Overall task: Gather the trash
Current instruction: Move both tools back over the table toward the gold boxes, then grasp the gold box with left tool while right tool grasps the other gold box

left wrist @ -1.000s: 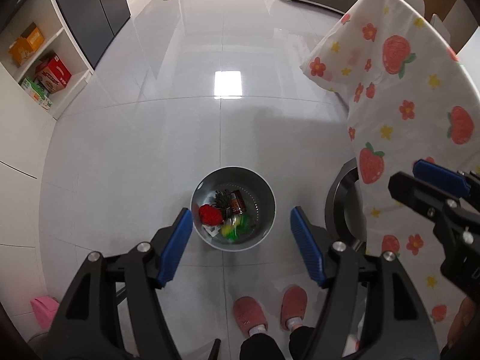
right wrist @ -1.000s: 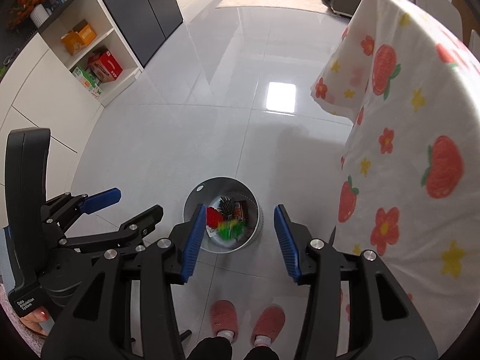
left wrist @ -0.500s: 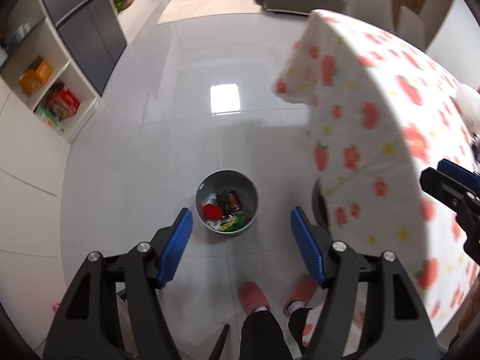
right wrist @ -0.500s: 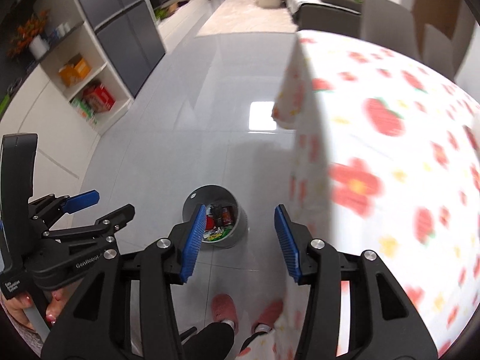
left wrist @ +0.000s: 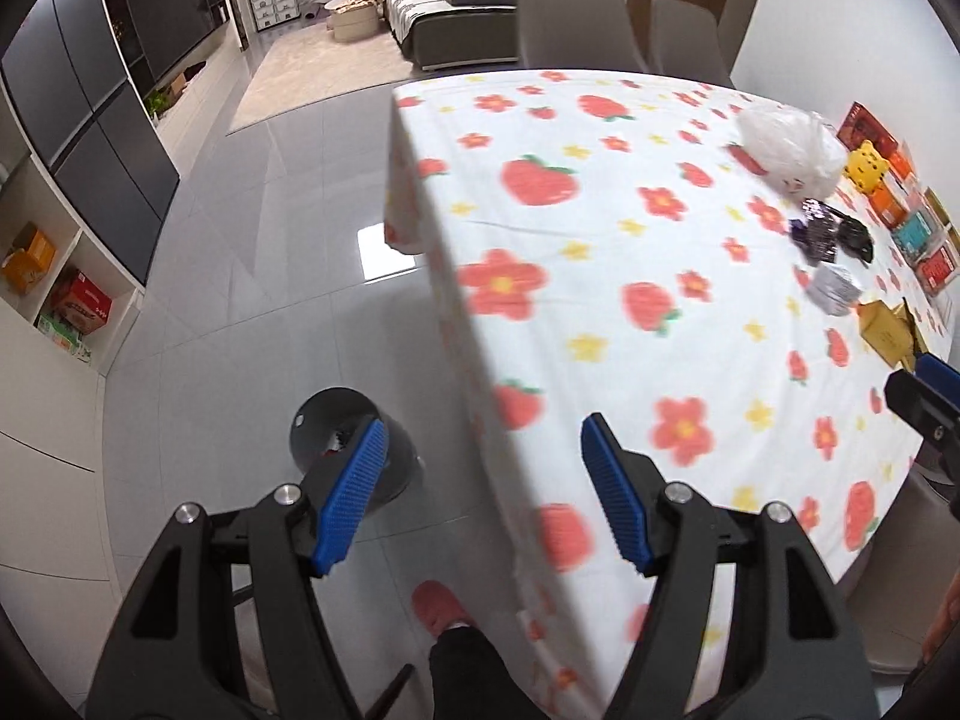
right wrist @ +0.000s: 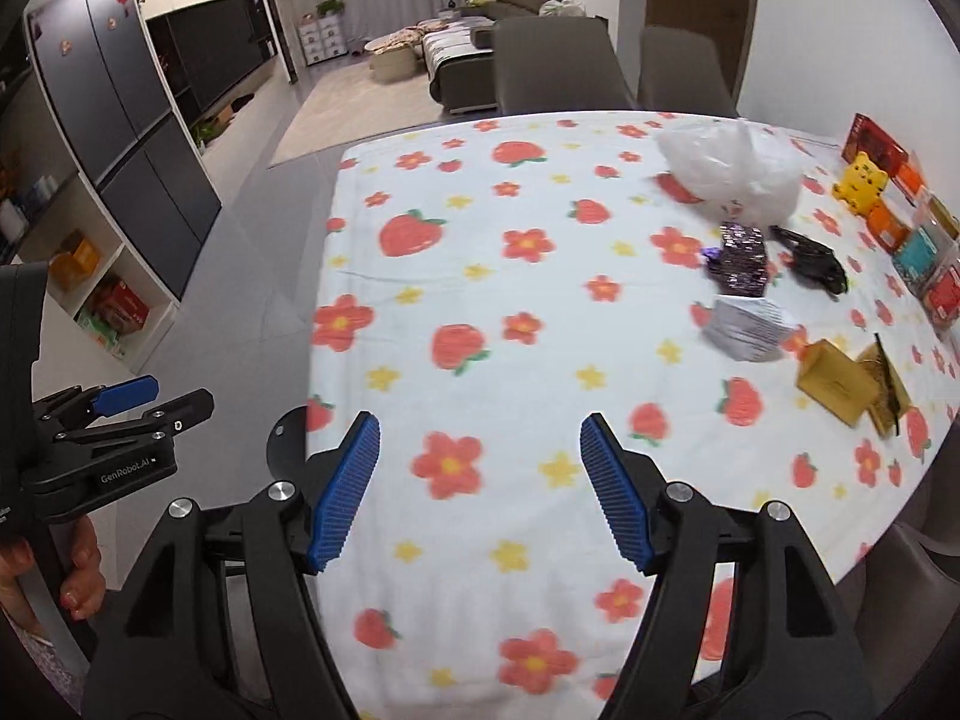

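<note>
Littering tablecloth [right wrist: 510,300]: two wrappers [right wrist: 744,261], two boxes [right wrist: 837,384]

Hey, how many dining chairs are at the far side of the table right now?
2. One grey chair stands behind the table's far edge toward the left, the other chair to its right, near the wall. More could be hidden outside the views.

The worktop [right wrist: 480,312] wears a white cloth printed with strawberries and flowers. Toward its far right lie a white plastic bag [right wrist: 729,171], a purple wrapper [right wrist: 743,258], a black wrapper [right wrist: 810,261], a silver packet [right wrist: 750,329] and a gold box [right wrist: 840,381]. A grey bin [left wrist: 342,426] stands on the floor [left wrist: 270,276].
</note>
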Action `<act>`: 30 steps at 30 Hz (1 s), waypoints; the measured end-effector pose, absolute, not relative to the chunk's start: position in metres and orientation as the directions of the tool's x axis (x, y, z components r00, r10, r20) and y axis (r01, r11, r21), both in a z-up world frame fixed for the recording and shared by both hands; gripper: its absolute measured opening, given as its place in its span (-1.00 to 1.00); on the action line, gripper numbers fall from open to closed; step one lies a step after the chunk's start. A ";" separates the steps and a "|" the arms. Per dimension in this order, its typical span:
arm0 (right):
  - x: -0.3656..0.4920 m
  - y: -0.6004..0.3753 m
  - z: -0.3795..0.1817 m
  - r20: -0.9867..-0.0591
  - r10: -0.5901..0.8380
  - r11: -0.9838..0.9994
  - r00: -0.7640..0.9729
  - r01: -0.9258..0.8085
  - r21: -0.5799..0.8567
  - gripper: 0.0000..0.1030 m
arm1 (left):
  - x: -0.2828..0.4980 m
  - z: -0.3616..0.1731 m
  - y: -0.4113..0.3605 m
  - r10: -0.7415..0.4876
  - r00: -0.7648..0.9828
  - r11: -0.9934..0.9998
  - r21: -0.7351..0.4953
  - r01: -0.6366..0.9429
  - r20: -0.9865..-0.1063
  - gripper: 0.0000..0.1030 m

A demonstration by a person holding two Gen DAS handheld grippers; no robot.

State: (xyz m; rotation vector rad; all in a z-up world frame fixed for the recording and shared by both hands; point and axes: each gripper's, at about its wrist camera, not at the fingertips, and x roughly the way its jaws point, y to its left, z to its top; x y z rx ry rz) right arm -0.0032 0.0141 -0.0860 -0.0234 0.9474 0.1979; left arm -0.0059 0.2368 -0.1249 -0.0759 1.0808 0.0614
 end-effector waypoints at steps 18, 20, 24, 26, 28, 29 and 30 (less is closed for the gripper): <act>0.007 -0.271 -0.096 -0.809 -0.052 0.990 0.585 0.134 0.033 0.30 | 0.048 -0.141 -0.069 -0.168 0.397 0.963 -0.064 0.262 -0.903 0.32; 0.014 -0.289 -0.101 -0.816 -0.085 0.985 0.572 0.169 0.016 0.30 | 0.060 -0.147 -0.091 -0.200 0.374 0.951 -0.087 0.298 -0.906 0.32; 0.032 -0.317 -0.112 -0.830 -0.136 0.977 0.541 0.211 -0.023 0.30 | 0.083 -0.160 -0.130 -0.254 0.321 0.926 -0.133 0.353 -0.912 0.32; 0.044 -0.331 -0.118 -0.836 -0.153 0.974 0.528 0.223 -0.038 0.29 | 0.091 -0.166 -0.147 -0.256 0.307 0.915 -0.127 0.383 -0.917 0.32; 0.055 -0.342 -0.125 -0.837 -0.165 0.972 0.521 0.229 -0.049 0.29 | 0.097 -0.174 -0.160 -0.267 0.287 0.906 -0.139 0.399 -0.920 0.32; 0.060 -0.347 -0.128 -0.840 -0.170 0.972 0.515 0.230 -0.055 0.29 | 0.099 -0.177 -0.166 -0.266 0.276 0.904 -0.139 0.404 -0.924 0.32; 0.065 -0.353 -0.132 -0.844 -0.169 0.971 0.509 0.231 -0.055 0.29 | 0.100 -0.181 -0.173 -0.262 0.266 0.902 -0.138 0.410 -0.928 0.32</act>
